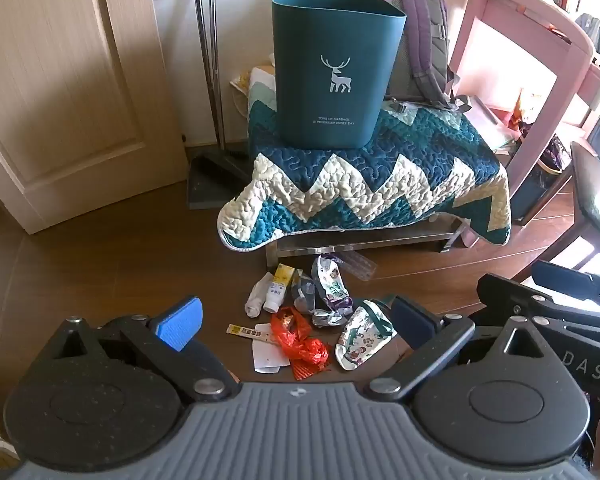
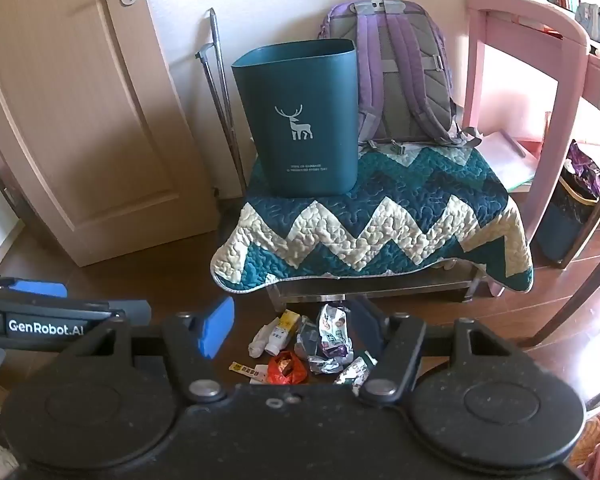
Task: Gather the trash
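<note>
Both my tongs, left (image 1: 296,330) and right (image 2: 292,330), gape empty; my right one hides part of the trash (image 2: 324,340) below the bin (image 2: 300,120).

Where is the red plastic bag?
The red plastic bag lies on the floor in both views, in front of the quilt-covered bench, between the paper strip and the patterned wrapper.

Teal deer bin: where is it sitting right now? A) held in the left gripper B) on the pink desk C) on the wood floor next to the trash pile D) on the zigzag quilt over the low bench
D: the teal bin stands upright on the zigzag quilt, in front of the purple backpack, while the trash pile lies on the floor below.
</note>
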Action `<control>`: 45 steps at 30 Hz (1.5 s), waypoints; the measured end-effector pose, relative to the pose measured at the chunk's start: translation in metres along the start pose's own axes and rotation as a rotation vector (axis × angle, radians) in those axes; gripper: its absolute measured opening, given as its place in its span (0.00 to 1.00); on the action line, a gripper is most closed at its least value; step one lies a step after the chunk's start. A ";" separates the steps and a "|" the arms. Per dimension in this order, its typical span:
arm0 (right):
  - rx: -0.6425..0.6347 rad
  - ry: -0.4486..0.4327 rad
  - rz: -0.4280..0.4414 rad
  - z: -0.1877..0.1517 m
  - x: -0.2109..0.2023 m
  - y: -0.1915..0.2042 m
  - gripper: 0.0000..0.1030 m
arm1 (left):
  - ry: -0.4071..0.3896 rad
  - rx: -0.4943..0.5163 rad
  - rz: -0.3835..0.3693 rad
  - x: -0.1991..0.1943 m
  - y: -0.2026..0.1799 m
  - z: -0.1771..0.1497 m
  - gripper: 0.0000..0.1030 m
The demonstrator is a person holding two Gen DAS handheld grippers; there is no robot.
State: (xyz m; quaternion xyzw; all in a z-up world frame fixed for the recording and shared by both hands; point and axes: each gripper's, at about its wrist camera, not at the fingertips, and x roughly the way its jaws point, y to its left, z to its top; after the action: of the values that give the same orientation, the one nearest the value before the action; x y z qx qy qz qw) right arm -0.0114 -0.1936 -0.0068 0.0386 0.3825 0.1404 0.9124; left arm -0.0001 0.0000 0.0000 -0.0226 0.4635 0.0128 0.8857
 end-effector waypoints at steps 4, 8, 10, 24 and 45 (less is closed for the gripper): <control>0.001 0.004 0.000 0.000 0.000 0.001 0.62 | 0.004 0.001 0.001 0.000 0.000 0.000 0.98; 0.004 0.006 0.002 0.000 0.001 -0.001 0.62 | 0.005 -0.001 0.001 0.000 0.000 0.000 0.98; 0.005 0.005 0.002 0.000 0.001 -0.003 0.62 | 0.003 -0.001 0.001 0.000 0.000 0.000 0.98; -0.008 -0.006 -0.013 0.000 -0.001 -0.001 0.62 | -0.038 0.025 0.006 -0.012 -0.003 0.005 0.98; 0.002 -0.043 -0.030 0.000 -0.014 0.003 0.62 | -0.099 0.057 0.000 -0.022 -0.005 0.002 0.98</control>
State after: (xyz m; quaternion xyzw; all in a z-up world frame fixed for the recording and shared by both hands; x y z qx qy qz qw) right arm -0.0218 -0.1952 0.0033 0.0369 0.3634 0.1253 0.9224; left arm -0.0111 -0.0050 0.0195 0.0035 0.4195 0.0008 0.9078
